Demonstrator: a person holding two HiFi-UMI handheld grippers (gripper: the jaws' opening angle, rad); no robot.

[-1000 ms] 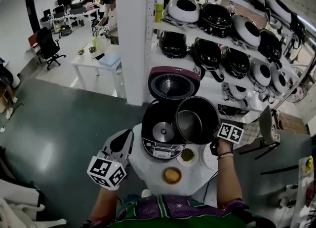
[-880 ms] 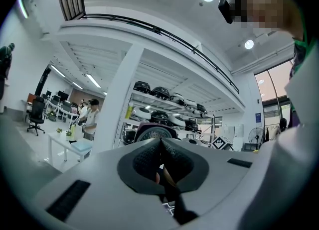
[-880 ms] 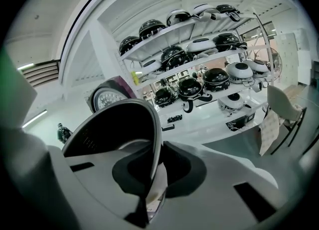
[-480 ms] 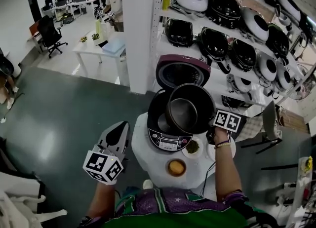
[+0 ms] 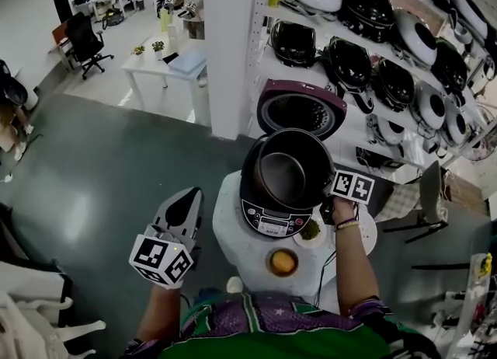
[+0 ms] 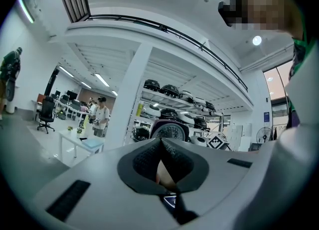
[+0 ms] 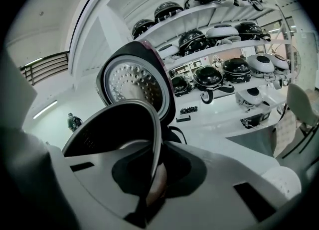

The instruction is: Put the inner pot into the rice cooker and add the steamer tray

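Right gripper (image 7: 151, 186): my jaws nearly together, pinching thin rim of inner pot (image 5: 286, 172). Pot hangs over open rice cooker (image 5: 266, 224), covering its well; seated or not, can't tell. Cooker lid (image 5: 301, 110) upright behind. Cooker stands on round white bench (image 5: 231, 260), yellow-filled bowl (image 5: 283, 261) just before it. Left gripper (image 6: 160, 167): my jaws pressed together, nothing between, off bench's left side.

Pot (image 5: 286, 172) is looking like dark metal, satin sheen inside. Lid (image 5: 301, 109) is showing glossy maroon plastic. Left hand-held gripper (image 6: 160, 143) shell is reading matt grey plastic, pads (image 6: 144, 159) rough black. Surface (image 5: 231, 249) is looking smooth white.
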